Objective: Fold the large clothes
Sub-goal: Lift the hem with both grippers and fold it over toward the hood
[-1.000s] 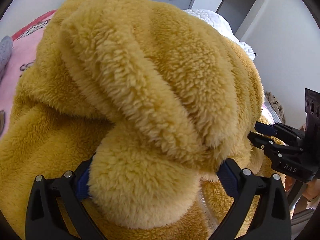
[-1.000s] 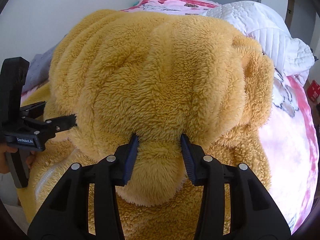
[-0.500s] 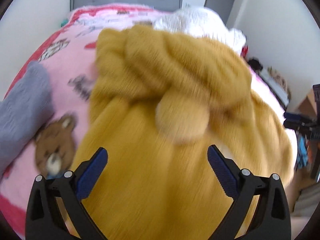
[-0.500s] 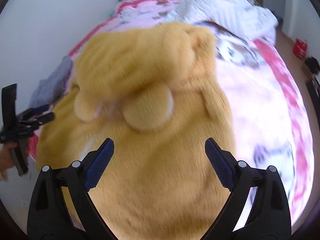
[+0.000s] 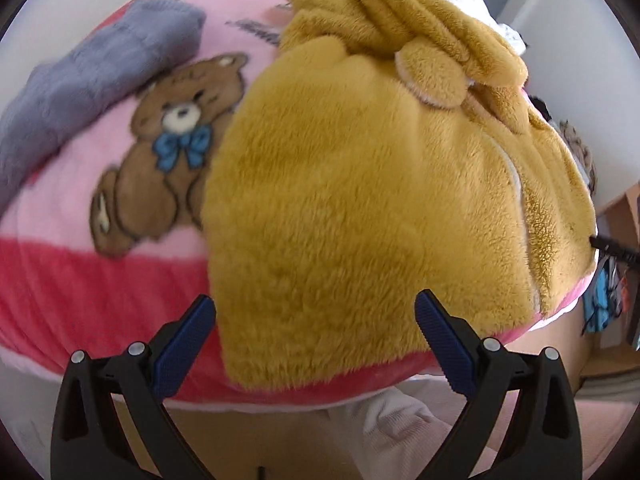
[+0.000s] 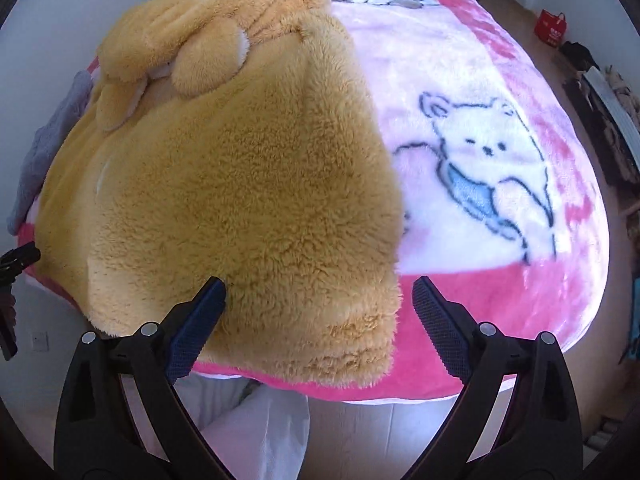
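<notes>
A large mustard-yellow fleece garment (image 5: 360, 184) with round bear ears (image 5: 432, 76) lies folded on the bed, its near edge at the bed's front edge. It also shows in the right wrist view (image 6: 240, 184), ears (image 6: 208, 60) toward the far side. My left gripper (image 5: 316, 332) is open and empty, hovering just before the garment's near edge. My right gripper (image 6: 318, 320) is open and empty over the garment's near right corner. The right gripper's tip (image 5: 612, 250) peeks in at the left wrist view's right edge.
The bed carries a pink cartoon blanket (image 6: 480, 140) with a brown bear print (image 5: 168, 148). A grey garment (image 5: 100, 68) lies at the left of the bed. White bedding (image 5: 472, 4) sits at the far end. Floor clutter and a red bag (image 6: 554, 26) lie right of the bed.
Both grippers let go of the yellow garment, opened wide and drew back toward the bed's front edge. The bundled top part dropped onto the garment's far side.
</notes>
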Available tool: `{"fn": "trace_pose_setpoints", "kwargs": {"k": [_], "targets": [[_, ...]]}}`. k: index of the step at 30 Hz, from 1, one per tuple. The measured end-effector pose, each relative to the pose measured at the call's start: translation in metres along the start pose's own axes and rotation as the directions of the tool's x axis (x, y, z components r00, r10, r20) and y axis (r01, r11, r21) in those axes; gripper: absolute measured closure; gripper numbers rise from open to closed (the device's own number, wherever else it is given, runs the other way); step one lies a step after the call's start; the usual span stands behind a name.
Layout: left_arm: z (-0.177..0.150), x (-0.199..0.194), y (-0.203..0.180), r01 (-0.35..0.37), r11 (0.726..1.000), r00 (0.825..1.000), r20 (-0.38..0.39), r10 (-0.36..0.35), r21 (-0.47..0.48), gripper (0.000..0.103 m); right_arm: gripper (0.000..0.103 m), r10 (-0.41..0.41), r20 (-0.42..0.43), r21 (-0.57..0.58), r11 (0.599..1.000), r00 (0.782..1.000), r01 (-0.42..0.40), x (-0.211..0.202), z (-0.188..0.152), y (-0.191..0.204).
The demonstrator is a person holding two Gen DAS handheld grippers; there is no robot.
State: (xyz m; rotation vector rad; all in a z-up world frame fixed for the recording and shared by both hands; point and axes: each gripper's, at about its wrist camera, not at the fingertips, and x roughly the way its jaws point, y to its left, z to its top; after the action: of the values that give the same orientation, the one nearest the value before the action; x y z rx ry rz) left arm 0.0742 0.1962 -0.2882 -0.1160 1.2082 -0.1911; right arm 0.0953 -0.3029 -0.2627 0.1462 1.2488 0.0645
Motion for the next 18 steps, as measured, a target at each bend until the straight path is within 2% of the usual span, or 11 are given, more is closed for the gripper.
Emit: {"fn": "trace_pose_setpoints", "kwargs": {"k": [3, 6, 8, 13, 18], "targets": [[-0.008, 0.012, 0.010, 0.020, 0.996, 1.000, -0.009, -0.021, -0.084, 0.005, 0.012, 0.006, 0.017, 0.015, 1.000, 1.000, -0.006, 0.007, -0.004, -0.004], [-0.007, 0.016, 0.020, 0.023, 0.993, 1.000, -0.001, -0.024, -0.120, 0.005, 0.010, 0.024, 0.026, 0.056, 0.998, 0.999, -0.025, 0.011, -0.005, -0.012], [-0.004, 0.023, 0.027, 0.077, 0.987, 0.997, -0.014, -0.080, -0.141, 0.005, 0.008, 0.044, 0.026, 0.068, 0.997, 0.999, -0.045, 0.015, -0.004, -0.015], [0.009, 0.052, 0.032, 0.171, 0.980, 0.979, -0.096, -0.181, -0.103, 0.005, 0.008, 0.080, 0.009, 0.124, 0.989, 0.997, -0.080, 0.029, -0.003, -0.024], [0.009, 0.061, 0.032, 0.175, 0.983, 0.976, -0.119, -0.181, -0.057, 0.005, 0.007, 0.083, 0.027, 0.133, 0.987, 0.996, -0.086, 0.029, -0.005, -0.023]]}}
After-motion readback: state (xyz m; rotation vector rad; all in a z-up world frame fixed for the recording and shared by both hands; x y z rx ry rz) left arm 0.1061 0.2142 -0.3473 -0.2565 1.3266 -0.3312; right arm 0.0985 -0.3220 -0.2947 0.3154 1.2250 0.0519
